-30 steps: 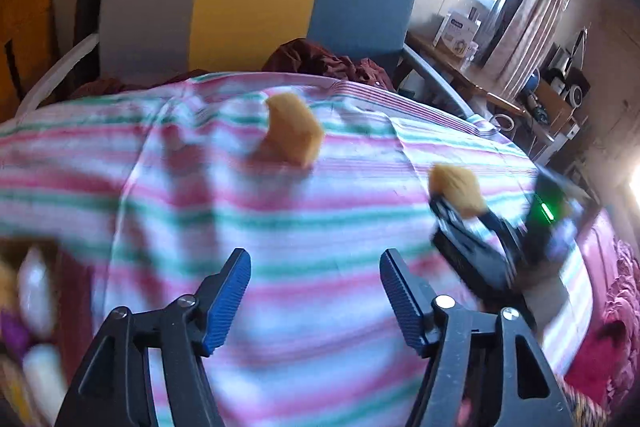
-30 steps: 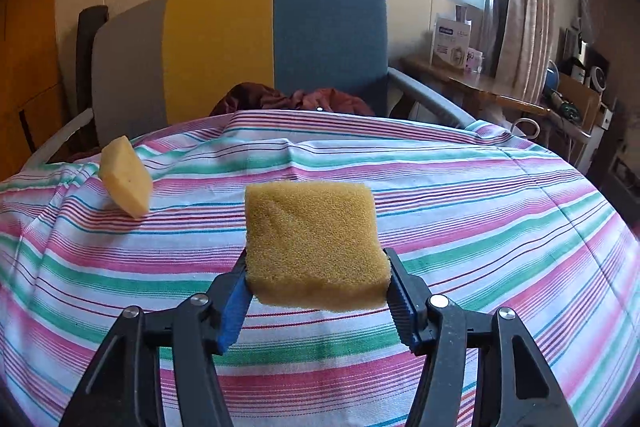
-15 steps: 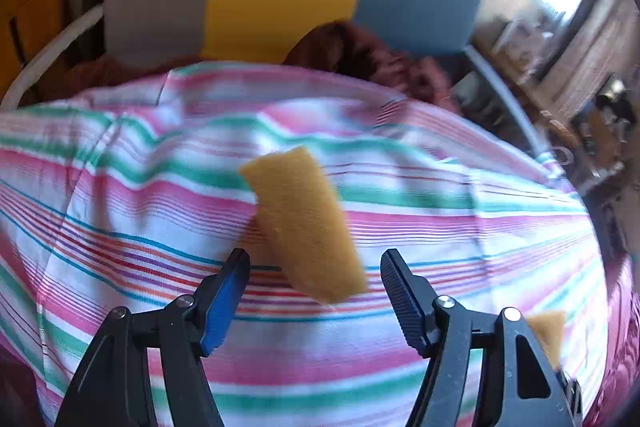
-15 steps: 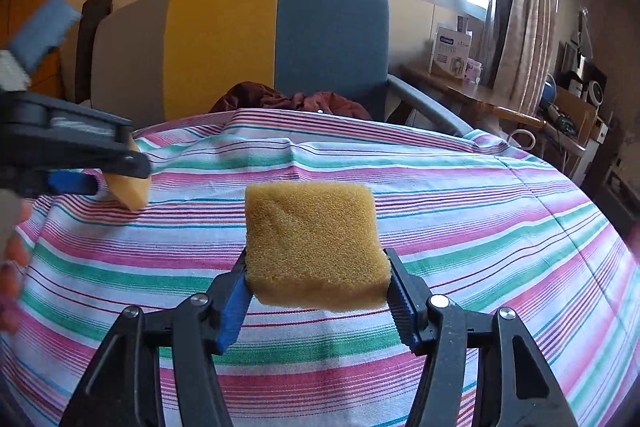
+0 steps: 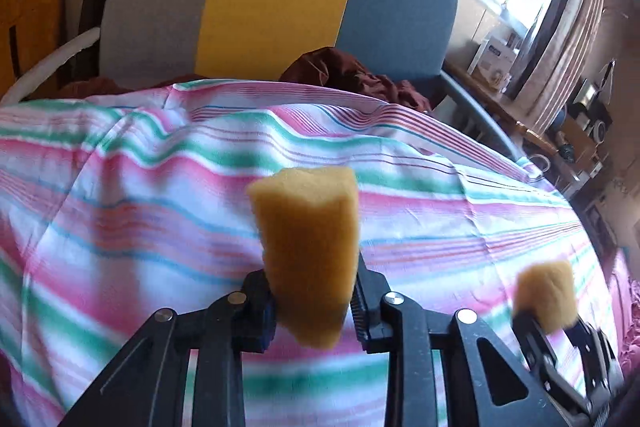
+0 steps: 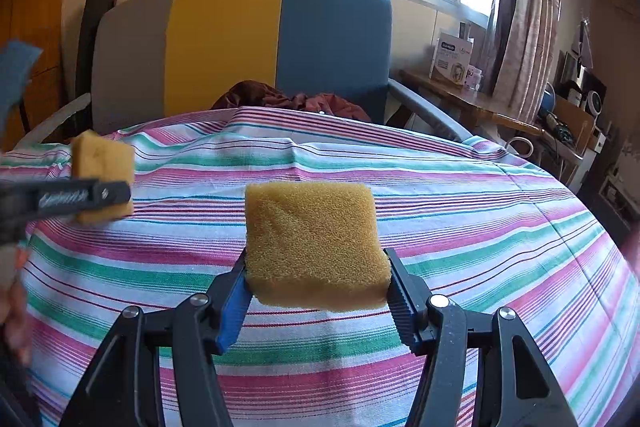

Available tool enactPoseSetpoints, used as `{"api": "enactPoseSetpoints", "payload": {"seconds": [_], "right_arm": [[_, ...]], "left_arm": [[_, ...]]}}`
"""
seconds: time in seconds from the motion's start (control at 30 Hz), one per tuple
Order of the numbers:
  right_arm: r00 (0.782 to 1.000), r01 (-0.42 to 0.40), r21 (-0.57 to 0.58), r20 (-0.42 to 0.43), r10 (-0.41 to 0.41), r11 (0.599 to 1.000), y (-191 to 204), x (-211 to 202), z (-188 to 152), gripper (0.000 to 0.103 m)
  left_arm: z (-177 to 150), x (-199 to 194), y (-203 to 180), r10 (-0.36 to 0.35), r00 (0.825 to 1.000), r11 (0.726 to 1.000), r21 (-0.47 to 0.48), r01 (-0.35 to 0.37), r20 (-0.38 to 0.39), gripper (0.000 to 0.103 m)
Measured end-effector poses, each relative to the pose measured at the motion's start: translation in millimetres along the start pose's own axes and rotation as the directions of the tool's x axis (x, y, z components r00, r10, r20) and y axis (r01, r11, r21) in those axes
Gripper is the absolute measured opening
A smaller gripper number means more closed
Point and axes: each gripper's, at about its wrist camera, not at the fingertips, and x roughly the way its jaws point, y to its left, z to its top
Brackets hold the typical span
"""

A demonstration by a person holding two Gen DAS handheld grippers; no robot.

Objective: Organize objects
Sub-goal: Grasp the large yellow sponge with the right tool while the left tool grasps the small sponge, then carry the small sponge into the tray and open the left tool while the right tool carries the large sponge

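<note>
Left tongs [image 5: 314, 301]: clamped on a yellow sponge [image 5: 308, 251], which stands on end between the fingers, its top well above them.
Right tongs [image 6: 318, 291]: clamped on a second yellow sponge [image 6: 314, 245], held flat, broad face toward the camera, coarse open pores visible.
Sponge positions: both lifted clear of the striped cloth [image 6: 460, 227]; from the right wrist view the left tongs' sponge appears far to the left, and from the left wrist view the right tongs' sponge appears low to the right. The two are well apart.
Surface: covered by the striped cloth in pink, green, white and blue bands, rumpled ahead and to the left of the left tongs.
Far edge: the cloth falls away ahead of both tongs, just before a chair [image 6: 240, 43] with grey, yellow and blue panels.
Behind the edge: a dark red garment [image 5: 352, 75] lies on the chair seat.
Right edge: the cloth slopes down to the right of the right tongs; beyond it a cluttered wooden desk [image 6: 472, 103] beneath a window.
Open room: bare cloth lies ahead of and between both tongs.
</note>
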Motion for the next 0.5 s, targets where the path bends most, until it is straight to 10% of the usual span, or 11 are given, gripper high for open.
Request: {"api": "enactPoseSetpoints", "payload": {"seconds": [0.5], "right_arm": [[0.999,0.038,-0.041,0.007,-0.038,0.998,8,-4,1,0.061]], "left_arm": [[-67,-111,13,-0.112,0.993,0.994,-0.011,0.113,0.02,0.029]]}}
